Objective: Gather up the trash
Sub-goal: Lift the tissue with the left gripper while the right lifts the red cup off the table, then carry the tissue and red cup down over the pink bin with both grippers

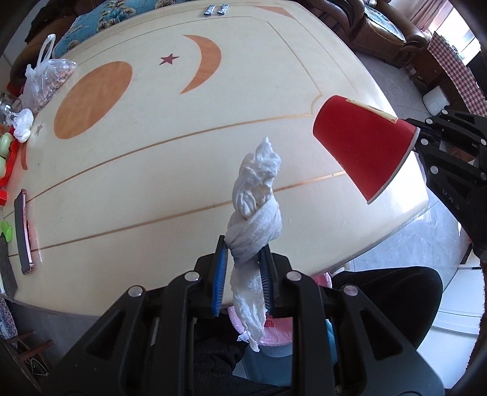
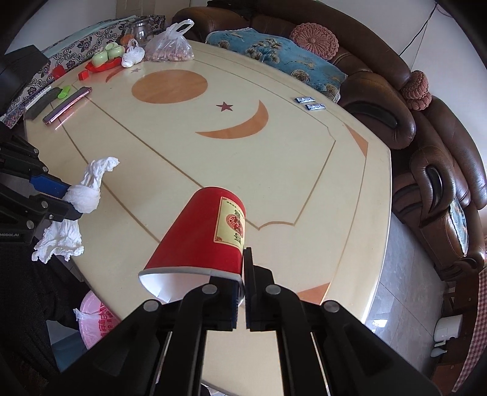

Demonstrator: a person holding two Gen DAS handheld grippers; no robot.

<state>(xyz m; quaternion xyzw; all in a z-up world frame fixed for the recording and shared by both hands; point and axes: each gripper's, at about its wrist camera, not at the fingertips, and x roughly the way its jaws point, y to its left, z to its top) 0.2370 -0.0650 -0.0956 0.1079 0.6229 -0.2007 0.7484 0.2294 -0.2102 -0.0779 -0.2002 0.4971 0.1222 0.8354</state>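
My left gripper is shut on a twisted white tissue and holds it above the near edge of the cream table. The tissue also shows in the right wrist view, with the left gripper on it. My right gripper is shut on the rim of a red paper cup, held tilted with its base away from me, above the table. In the left wrist view the cup hangs at the right with the right gripper behind it.
A pink-lined bin sits below the table edge, also seen in the left wrist view. A phone, a bag of nuts, a small white bag and two sachets lie on the table. Brown sofas stand behind.
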